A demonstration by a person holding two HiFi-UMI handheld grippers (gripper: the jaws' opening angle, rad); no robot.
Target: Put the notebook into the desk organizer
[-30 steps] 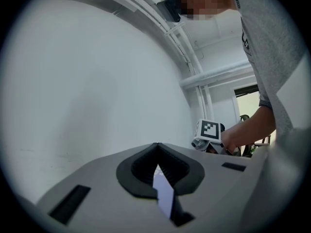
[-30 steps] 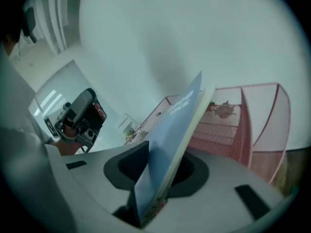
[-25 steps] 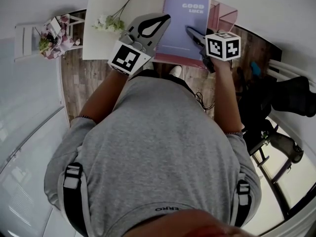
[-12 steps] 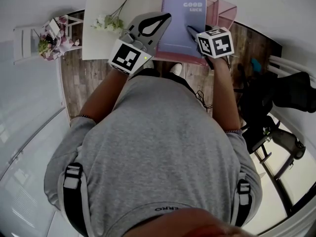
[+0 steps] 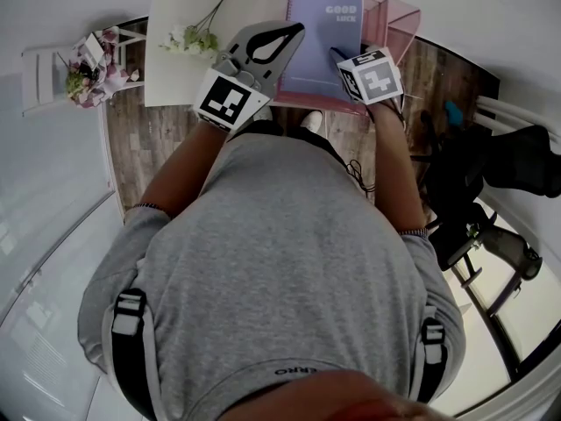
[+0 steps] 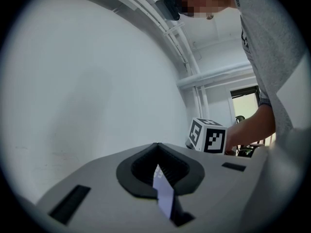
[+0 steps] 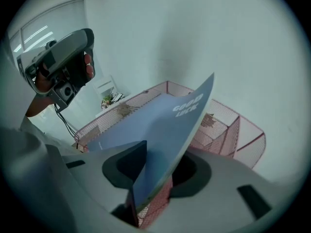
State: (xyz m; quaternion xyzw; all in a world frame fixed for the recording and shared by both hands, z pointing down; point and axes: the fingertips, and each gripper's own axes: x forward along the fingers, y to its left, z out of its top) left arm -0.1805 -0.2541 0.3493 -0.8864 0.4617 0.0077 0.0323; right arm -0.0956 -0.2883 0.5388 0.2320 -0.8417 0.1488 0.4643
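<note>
Notebook (image 5: 317, 46) | pinched in left gripper (image 5: 294, 32) jaws | also in right gripper (image 5: 338, 57) jaws

Head view: above the person, facing steeply down over grey shoulders (image 5: 280, 261) onto the bench (image 5: 175, 60).
Left gripper view: rides the left tongs (image 5: 294, 32), facing level at a white wall (image 6: 87, 81), notebook (image 5: 320, 33) edge close up.
Right gripper view: rides the right tongs (image 5: 337, 56), tilted down, near the organizer (image 5: 394, 20).
Shared: the notebook appears in all three; each gripper view catches the other tongs.
</note>
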